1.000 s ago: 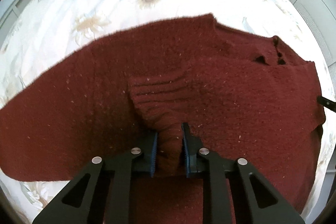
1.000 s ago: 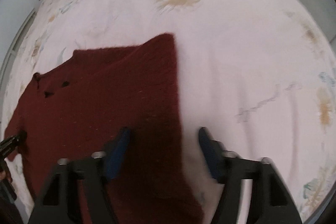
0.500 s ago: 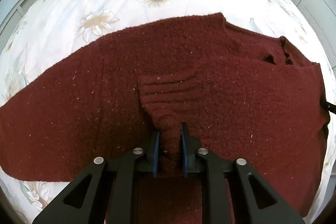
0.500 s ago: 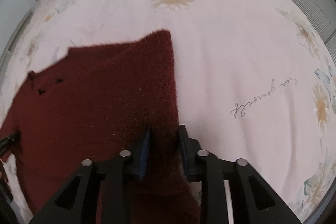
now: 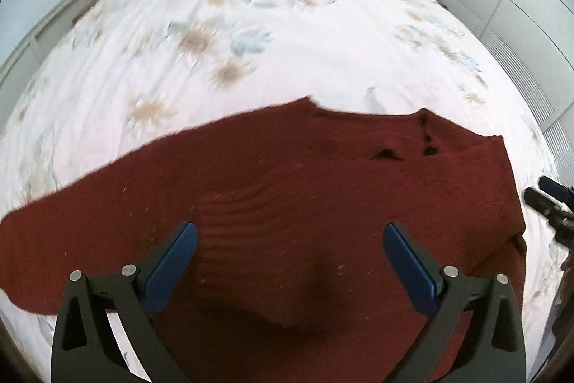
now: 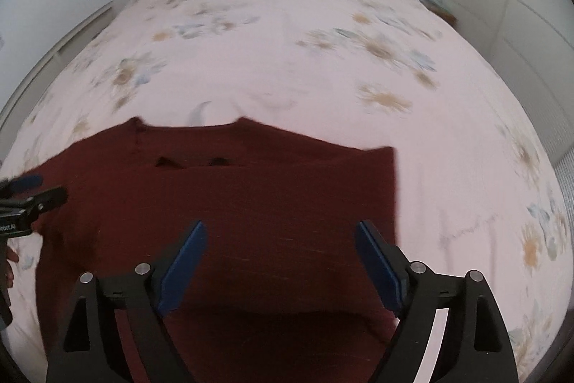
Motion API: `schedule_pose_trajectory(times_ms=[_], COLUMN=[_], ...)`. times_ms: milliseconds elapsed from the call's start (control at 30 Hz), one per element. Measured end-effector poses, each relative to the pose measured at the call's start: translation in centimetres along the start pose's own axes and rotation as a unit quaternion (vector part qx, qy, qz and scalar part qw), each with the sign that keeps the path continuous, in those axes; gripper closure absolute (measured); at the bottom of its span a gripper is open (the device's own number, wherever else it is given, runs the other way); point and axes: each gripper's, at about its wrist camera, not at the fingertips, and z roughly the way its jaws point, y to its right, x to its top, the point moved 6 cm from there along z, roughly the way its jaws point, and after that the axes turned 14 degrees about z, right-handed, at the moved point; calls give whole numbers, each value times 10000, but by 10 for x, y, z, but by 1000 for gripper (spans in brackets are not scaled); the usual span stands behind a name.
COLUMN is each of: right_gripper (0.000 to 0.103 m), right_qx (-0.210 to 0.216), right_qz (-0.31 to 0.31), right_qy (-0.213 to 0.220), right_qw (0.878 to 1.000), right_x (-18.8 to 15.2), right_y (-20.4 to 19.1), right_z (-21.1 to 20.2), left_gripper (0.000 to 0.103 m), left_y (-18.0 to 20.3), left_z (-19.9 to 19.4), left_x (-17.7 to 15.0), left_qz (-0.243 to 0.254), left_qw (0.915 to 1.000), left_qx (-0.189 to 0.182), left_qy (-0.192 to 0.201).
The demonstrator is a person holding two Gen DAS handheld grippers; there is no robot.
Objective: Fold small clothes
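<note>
Floral bedding (image 5: 287, 34) spreads to twelve o'clock beneath your maroon sweater (image 5: 287, 174), which lies flat at centre with a sleeve folded inward. Your left gripper (image 5: 290, 261) and right gripper (image 6: 281, 261), jaws just opened wide and empty, hover at six o'clock, apparently having released the fold.

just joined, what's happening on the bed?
A person is folding a dark red knit sweater on a floral bedspread, with a hand-held gripper in each hand. The left hand-held gripper and the right hand-held gripper have just been opening; their jaws now stand wide with no fabric pinched. A ribbed cuff lies folded across the sweater's body.
</note>
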Motion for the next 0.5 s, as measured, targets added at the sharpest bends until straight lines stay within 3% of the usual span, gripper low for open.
schedule_pose_trajectory(times_ms=[233,333,400,500], right_gripper=[15,15,0,1], right_qx=[68,-264,-305,-444], right_qz=[-307,-498,-499,-357], right_qy=[-299,-453,-425,-480], right_qw=[9991,9974,9974,9972], right_x=[-44,-58,-61,-56], right_y=[-26,-15,-1,22], right_z=[42,64,70,71], left_gripper=[1,1,1,1], left_y=[39,45,43,35], left_z=[34,61,75,75], left_x=[-19,-35,-49,-57], left_qz=[257,383,325,323], left_qw=[9996,9984,9975,9982], left_qx=[47,123,70,25], left_qy=[-138,-407,-616,-513])
